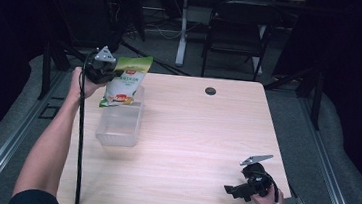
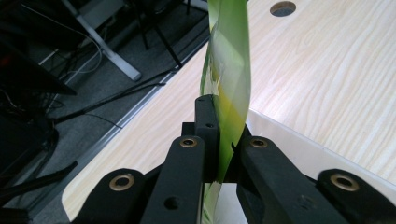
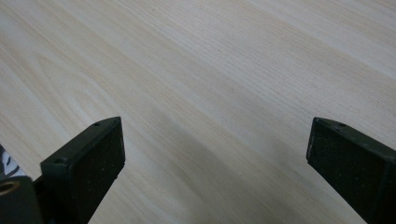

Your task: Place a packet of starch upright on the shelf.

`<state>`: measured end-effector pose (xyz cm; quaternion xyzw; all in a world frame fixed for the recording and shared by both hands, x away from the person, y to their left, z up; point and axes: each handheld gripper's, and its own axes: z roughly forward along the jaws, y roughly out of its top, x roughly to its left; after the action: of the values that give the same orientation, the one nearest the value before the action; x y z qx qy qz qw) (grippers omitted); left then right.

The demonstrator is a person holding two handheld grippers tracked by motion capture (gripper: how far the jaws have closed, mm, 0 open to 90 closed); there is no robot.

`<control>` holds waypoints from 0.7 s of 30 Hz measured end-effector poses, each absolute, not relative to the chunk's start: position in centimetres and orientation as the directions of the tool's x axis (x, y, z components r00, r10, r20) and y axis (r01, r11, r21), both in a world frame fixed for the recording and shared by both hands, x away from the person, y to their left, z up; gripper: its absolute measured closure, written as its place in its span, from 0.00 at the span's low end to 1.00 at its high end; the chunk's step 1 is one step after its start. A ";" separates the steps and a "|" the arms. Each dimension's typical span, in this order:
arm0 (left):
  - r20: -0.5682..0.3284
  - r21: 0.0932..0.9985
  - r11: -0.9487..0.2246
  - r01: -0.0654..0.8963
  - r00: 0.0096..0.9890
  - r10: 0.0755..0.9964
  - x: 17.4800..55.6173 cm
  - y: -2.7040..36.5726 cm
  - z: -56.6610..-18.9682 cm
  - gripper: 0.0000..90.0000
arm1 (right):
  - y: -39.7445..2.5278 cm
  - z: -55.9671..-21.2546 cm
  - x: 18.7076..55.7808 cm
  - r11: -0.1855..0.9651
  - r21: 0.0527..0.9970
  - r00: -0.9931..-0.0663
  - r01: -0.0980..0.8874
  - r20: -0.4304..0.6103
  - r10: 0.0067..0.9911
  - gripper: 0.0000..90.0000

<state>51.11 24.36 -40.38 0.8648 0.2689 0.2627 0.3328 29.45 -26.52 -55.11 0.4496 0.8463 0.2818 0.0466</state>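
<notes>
Green and white, the snack bag hangs in the air at the far left of the counter, its lower end just above the clear plastic bin; the left gripper has its jaws pressed together on the bag's thin edge, as the left gripper view shows. The step in hand looks like carrying the bag into the bin, so the next move calls for lowering it between the walls before the jaws part. The right gripper rests spread wide near the counter's front right corner.
</notes>
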 end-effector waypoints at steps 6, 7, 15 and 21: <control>0.241 0.697 -0.635 0.333 0.725 0.646 51.6 24.5 -41.1 0.99 | -26.6 -55.0 29.5 0.449 0.507 -0.596 0.736 0.171 0.784 0.04; 0.241 0.697 -0.635 0.333 0.725 0.646 51.6 24.5 -41.1 0.99 | -26.6 -55.0 29.5 0.449 0.507 -0.596 0.736 0.171 0.784 0.04; 0.191 0.673 -0.623 0.400 0.719 0.668 52.1 24.3 -42.0 0.97 | -26.6 -55.1 29.6 0.456 0.498 -0.598 0.737 0.168 0.784 0.04; 0.131 0.681 -0.568 0.463 0.685 0.716 52.3 24.6 -42.0 0.86 | -26.6 -55.2 29.6 0.452 0.499 -0.596 0.739 0.174 0.784 0.04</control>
<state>52.26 24.61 -42.01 0.8622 0.3420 0.2010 0.3151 29.64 -26.56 -55.20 0.4475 0.8509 0.2720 0.0409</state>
